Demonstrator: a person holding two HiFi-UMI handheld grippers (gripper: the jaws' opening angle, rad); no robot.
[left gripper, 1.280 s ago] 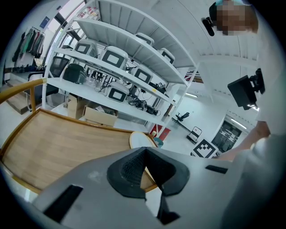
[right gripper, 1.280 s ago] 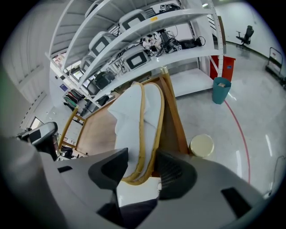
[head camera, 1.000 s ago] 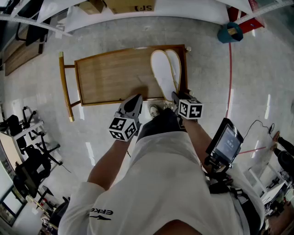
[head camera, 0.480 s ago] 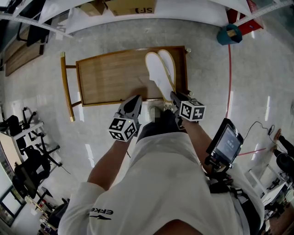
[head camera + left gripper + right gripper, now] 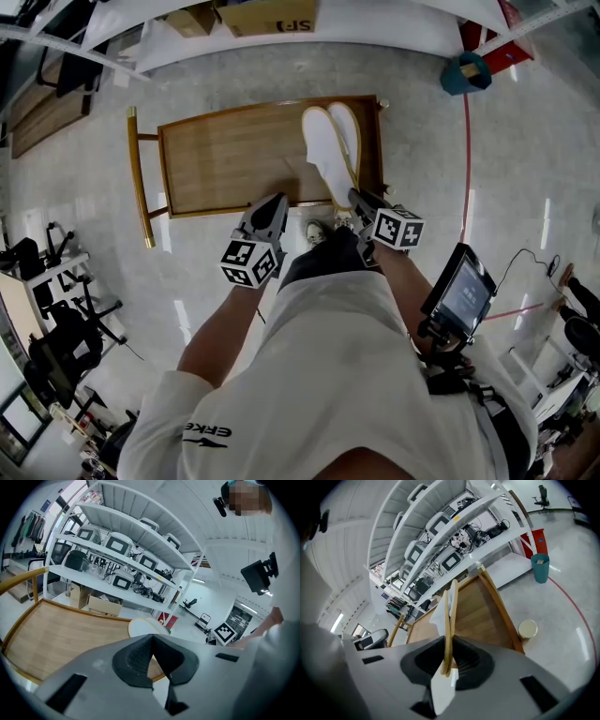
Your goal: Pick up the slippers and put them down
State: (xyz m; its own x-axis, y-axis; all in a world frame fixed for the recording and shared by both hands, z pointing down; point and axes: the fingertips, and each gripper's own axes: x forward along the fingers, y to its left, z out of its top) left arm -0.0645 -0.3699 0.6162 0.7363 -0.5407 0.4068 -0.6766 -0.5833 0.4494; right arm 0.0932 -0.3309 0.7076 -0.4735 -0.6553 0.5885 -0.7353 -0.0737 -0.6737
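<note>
My right gripper (image 5: 449,665) was closing on the slippers (image 5: 323,155); I judged both needed a firm pinch before lifting; left gripper (image 5: 152,648) jaws together, empty.

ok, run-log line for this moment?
right gripper: jaws closing on white flat slippers | left gripper: shut, empty | slippers over wooden table

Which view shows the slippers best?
Head view: both slippers show nearly whole, over the table. Right gripper view shows them edge-on between the right tool's closing jaws; left gripper view, only a pale part.
</note>
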